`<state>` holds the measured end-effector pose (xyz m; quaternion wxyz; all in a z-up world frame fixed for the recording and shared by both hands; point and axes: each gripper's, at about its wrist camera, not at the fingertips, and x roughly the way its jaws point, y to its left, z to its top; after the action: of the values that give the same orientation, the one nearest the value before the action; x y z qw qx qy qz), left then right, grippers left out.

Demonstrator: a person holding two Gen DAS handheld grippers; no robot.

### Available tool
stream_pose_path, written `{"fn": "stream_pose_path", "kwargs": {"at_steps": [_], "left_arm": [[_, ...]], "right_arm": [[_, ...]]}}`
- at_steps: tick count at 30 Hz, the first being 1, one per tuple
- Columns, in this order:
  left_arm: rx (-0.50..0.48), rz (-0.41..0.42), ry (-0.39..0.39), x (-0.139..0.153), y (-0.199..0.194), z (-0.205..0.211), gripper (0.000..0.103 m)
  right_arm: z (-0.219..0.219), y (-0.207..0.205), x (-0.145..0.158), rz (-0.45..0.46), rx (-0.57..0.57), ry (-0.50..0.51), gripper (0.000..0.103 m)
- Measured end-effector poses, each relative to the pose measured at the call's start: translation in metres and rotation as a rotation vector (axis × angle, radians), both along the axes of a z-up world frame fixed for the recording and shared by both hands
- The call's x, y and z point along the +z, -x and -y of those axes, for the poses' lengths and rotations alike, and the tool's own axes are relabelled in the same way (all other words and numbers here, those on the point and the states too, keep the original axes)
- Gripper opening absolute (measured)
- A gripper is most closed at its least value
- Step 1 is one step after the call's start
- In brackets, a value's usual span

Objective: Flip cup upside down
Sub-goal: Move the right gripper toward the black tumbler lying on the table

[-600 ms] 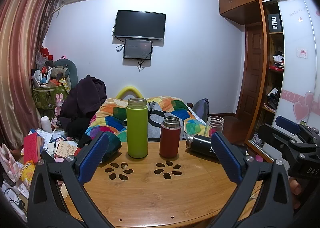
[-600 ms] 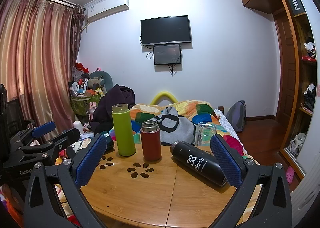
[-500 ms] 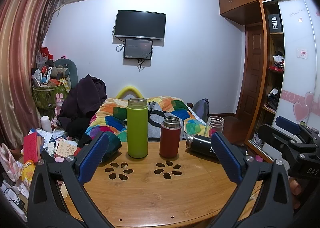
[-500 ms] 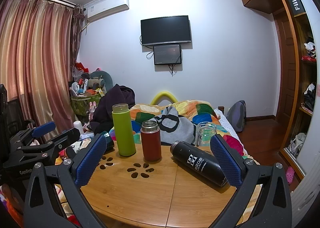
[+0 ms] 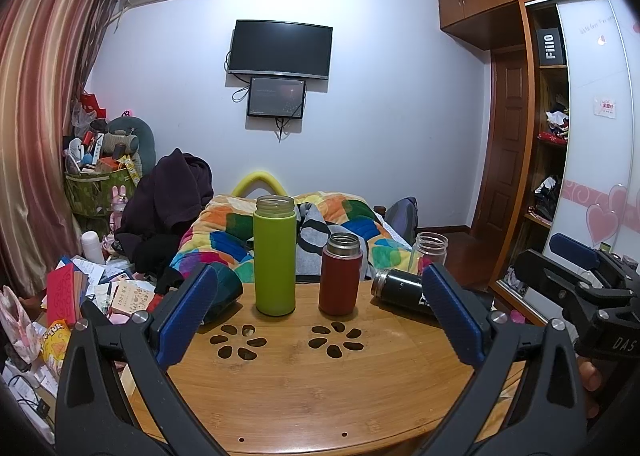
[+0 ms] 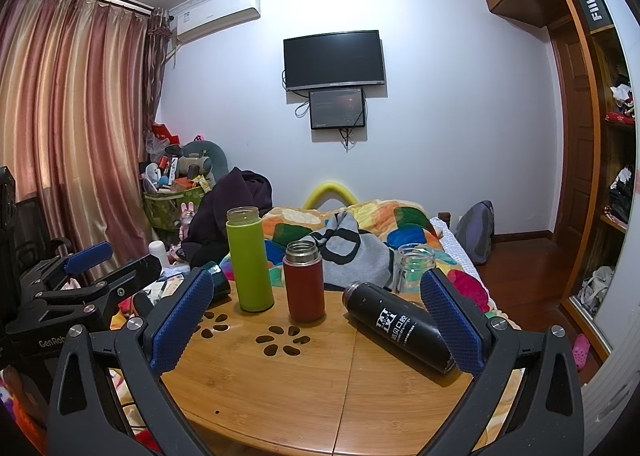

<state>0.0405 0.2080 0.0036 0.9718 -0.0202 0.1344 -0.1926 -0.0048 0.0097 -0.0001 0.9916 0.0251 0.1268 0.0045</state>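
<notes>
no grasp yet: both the left gripper (image 5: 320, 312) and right gripper (image 6: 316, 320) hover wide open, fingers holding nothing. the green cup (image 5: 275, 256) stands upright mid-bench (image 5: 304, 392), probably the target; next comes reaching around it and closing.

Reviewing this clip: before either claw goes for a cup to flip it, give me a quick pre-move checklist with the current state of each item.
1. Left claw open and empty: ok.
2. Right claw open and empty: ok.
3. Green cup upright, mouth up, lid off, not yet flipped: ok.
4. Red cup stands beside it with a gap between them for a finger: ok.
5. Black bottle lies on its side by the right claw's finger, could roll if bumped: not ok.
6. Cups empty inside: cannot tell.
7. Bare table in front for setting a cup down inverted: ok.
</notes>
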Motion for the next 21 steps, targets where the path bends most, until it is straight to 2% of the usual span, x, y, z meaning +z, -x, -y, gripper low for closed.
{"fn": "stream_pose_path", "kwargs": {"at_steps": [15, 21], "left_arm": [[-0.002, -0.012, -0.006, -0.004, -0.002, 0.002, 0.103], [-0.008, -0.059, -0.013, -0.014, -0.014, 0.005, 0.103]], "right_arm": [[0.006, -0.013, -0.006, -0.02, 0.031, -0.003, 0.103], [0.031, -0.035, -0.019, -0.085, 0.057, 0.001, 0.103]]}}
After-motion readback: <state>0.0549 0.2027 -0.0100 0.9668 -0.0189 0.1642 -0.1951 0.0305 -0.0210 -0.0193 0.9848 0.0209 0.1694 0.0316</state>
